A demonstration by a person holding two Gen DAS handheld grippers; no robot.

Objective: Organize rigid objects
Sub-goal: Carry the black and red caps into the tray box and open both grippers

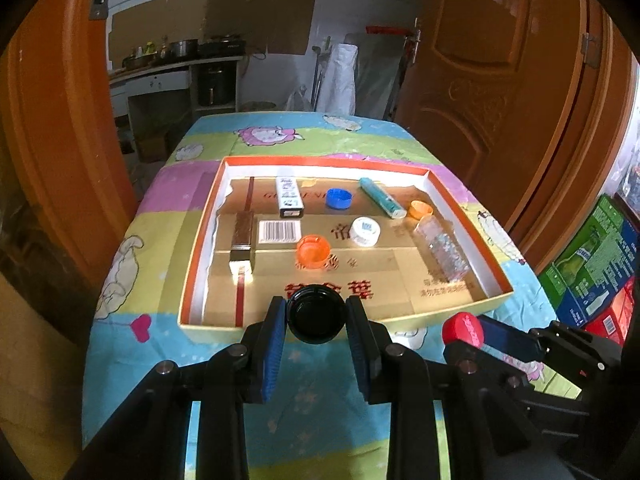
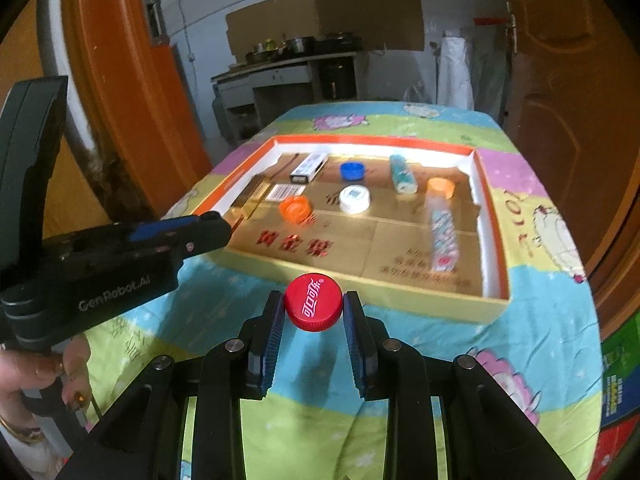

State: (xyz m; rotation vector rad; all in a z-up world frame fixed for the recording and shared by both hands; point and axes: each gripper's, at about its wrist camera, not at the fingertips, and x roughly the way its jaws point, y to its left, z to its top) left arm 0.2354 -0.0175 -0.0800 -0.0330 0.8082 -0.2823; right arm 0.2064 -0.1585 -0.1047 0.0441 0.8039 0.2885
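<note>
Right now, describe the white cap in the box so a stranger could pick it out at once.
Start at the shallow orange-rimmed box on the cartoon tablecloth. Near the middle of its cardboard floor lies the white cap, between the orange cap nearer the camera and the blue cap farther back. It is the only white round piece, with a small bluish printed square on top.

Table (image 1: 168,344) under cartoon-sheep cloth (image 2: 540,320); shallow orange-rimmed tray (image 1: 200,248) directly on it
</note>
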